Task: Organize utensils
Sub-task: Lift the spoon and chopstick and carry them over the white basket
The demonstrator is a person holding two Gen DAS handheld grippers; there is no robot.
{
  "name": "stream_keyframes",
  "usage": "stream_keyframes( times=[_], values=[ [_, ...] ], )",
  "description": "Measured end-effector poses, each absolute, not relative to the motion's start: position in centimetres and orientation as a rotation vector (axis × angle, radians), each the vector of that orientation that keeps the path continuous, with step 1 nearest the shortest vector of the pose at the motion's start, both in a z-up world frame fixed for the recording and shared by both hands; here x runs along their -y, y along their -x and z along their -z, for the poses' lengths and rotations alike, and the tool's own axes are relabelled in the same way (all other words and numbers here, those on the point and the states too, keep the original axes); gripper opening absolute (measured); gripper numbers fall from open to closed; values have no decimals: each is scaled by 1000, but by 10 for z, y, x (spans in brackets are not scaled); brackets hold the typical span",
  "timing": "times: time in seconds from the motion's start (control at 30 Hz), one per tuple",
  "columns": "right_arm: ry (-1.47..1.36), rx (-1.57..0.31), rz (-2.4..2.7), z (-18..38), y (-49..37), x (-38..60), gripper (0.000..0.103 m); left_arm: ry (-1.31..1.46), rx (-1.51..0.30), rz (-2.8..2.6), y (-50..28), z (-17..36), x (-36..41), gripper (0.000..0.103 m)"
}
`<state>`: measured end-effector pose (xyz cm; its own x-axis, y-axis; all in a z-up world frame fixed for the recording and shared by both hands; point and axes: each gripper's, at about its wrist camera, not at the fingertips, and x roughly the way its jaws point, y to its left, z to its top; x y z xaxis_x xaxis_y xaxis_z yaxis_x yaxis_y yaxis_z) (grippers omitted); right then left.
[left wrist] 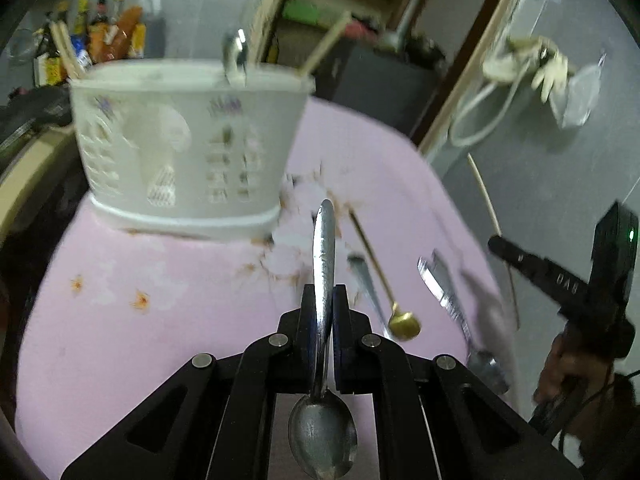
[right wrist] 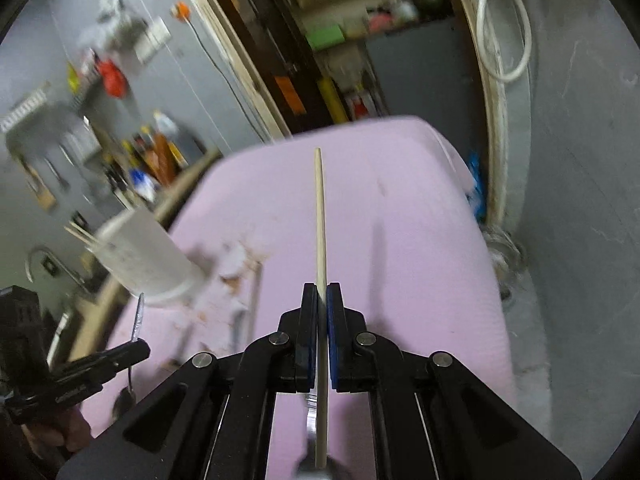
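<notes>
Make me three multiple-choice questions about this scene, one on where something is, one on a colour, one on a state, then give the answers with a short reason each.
1. Where is the white holder?
A. on the pink cloth
B. hanging on the wall
C. in the right gripper

2. What colour is the small spoon lying on the cloth?
A. red
B. gold
C. blue

3. What is the left gripper doing?
A. standing wide open
B. shut on nothing
C. shut on a steel spoon

Answers:
1 A, its base sits on the cloth.
2 B, its bowl and thin handle are gold.
3 C, both fingers press the spoon's handle, bowl toward the camera.
</notes>
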<state>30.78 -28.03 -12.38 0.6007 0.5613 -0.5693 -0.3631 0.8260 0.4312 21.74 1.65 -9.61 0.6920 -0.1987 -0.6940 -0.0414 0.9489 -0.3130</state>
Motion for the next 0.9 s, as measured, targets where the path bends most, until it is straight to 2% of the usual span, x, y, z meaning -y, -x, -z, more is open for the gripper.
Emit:
stream_keyframes(
  times=[0.4, 0.7, 0.9],
  values=[
    [-372, -494, -696, 53, -311, 230, 3, 329, -555, 60, -216, 26, -37, 4],
    [-438, -342, -795, 10, -335, 168, 3, 325, -356, 33, -246, -28, -107, 4],
    [-434, -242, -740, 4, -346, 117, 3, 376, -236, -14, -268, -40, -173, 4]
  ],
)
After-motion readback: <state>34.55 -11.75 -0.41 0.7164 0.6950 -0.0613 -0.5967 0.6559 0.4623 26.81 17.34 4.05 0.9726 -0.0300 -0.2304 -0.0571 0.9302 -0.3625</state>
